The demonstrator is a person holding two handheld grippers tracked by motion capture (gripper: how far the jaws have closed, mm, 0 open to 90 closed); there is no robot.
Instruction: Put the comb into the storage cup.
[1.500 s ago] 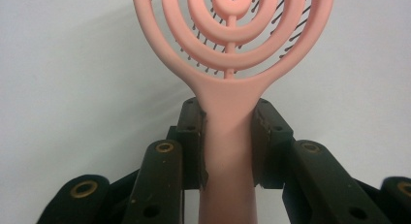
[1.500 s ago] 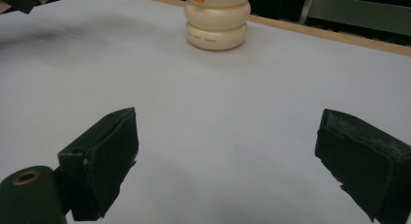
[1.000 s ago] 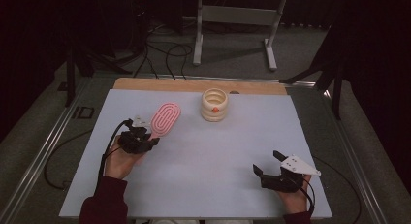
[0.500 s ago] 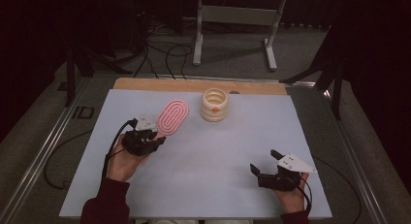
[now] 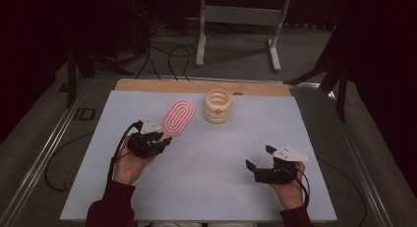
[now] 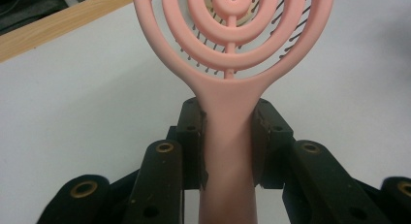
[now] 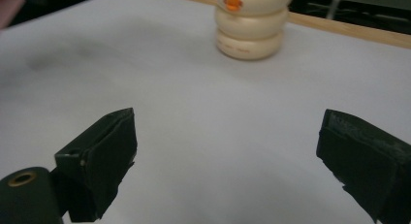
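We work on a pale grey-white sheet [image 5: 206, 173] laid over a table whose wooden edge [image 5: 196, 86] shows along the far side, with metal rails at both flanks. Beyond it the room is dark: a grey floor, loose black cables [image 5: 162, 52] and the legs of a metal stand [image 5: 241, 20]. Our left gripper [image 5: 160, 138] pinches the handle of a pink hairbrush [image 6: 228, 112], its looped head pointing toward the far edge, lifted off the sheet. Our right gripper [image 5: 258, 158] hovers near the sheet's right side with jaws spread and nothing between them. A cream ribbed holder [image 5: 218, 106] with an orange spot stands just beside the brush head. We can read no writing anywhere.
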